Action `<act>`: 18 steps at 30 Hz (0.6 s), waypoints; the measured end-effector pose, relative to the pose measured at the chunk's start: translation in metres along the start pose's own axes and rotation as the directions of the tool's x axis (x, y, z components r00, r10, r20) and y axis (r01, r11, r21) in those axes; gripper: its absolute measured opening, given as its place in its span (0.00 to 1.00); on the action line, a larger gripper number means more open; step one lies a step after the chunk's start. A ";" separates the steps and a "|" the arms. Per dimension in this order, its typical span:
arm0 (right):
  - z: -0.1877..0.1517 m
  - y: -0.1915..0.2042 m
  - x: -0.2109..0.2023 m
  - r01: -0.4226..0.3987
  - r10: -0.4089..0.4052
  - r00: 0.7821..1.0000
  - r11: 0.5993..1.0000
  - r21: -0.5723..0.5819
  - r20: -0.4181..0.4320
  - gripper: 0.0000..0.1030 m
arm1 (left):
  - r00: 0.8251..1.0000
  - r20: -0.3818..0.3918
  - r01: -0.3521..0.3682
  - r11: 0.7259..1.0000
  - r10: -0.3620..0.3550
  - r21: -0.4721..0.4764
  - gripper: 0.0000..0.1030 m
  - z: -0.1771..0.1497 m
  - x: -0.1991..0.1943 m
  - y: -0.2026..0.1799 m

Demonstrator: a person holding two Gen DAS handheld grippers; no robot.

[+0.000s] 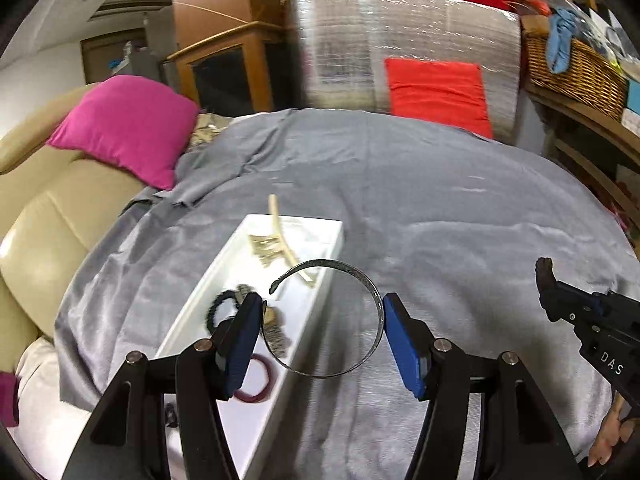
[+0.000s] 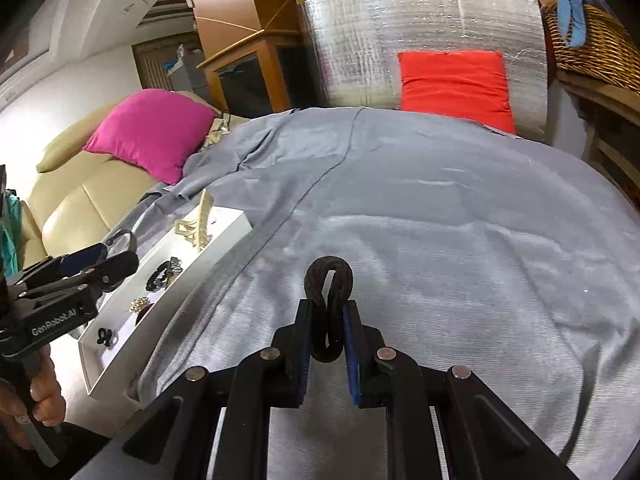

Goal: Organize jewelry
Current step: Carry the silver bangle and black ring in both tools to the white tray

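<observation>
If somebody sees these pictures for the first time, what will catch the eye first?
Probably the open metal bangle held between the left gripper pads, above the white tray edge. Next, the dark elastic loop pinched in the right gripper, over the grey cloth.

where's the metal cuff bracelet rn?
In the left wrist view the metal cuff bracelet is clamped between the left gripper pads, held up over the right edge of the white tray and the grey cloth.

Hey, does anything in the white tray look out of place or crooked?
Yes: the cream hair comb sits askew, one end poking past the far rim of the white tray, rather than lying flat inside like the other pieces.
</observation>
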State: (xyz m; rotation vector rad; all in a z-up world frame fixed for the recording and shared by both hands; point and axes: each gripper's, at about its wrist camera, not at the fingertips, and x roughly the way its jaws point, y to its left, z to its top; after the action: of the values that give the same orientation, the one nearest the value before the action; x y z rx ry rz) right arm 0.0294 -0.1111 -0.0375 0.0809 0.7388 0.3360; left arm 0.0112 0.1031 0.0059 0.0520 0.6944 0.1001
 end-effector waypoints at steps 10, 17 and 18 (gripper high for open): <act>-0.001 0.026 0.011 -0.052 0.052 0.999 0.999 -0.017 0.000 0.16 | 0.997 -0.010 -0.071 0.994 0.071 -0.080 0.61 -0.010 -0.006 0.040; -0.003 0.047 0.021 -0.087 0.087 0.996 0.996 -0.032 -0.010 0.16 | 0.994 -0.026 -0.106 0.988 0.104 -0.111 0.61 -0.016 -0.004 0.063; -0.003 0.051 0.024 -0.097 0.096 0.995 0.995 -0.033 -0.013 0.16 | 0.994 -0.027 -0.111 0.987 0.108 -0.115 0.61 -0.017 -0.004 0.067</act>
State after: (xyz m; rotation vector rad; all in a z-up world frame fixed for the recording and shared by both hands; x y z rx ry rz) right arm 0.0299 -0.0557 -0.0458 0.0830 0.7421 0.4413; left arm -0.0077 0.1693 0.0014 -0.0230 0.7053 0.2469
